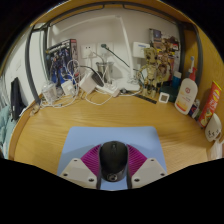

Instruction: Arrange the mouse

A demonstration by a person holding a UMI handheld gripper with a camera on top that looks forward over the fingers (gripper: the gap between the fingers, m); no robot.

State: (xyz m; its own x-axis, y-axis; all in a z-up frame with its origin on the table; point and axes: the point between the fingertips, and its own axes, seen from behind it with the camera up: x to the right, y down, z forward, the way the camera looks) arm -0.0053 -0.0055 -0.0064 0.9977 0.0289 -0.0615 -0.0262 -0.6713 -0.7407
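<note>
A black computer mouse (113,160) sits between my gripper's (113,166) two fingers, its nose pointing away from me. The magenta pads (92,160) press against both of its sides, so the gripper is shut on it. The mouse is over a light blue mouse pad (90,137) that lies on the wooden desk (60,125). I cannot tell whether the mouse rests on the pad or is lifted just off it.
At the back of the desk are a white power strip with tangled cables (92,88), a small stand with a figure (150,75) and a white box (163,97). Bottles and packets (188,95) stand at the right. A dark object (17,97) leans at the left.
</note>
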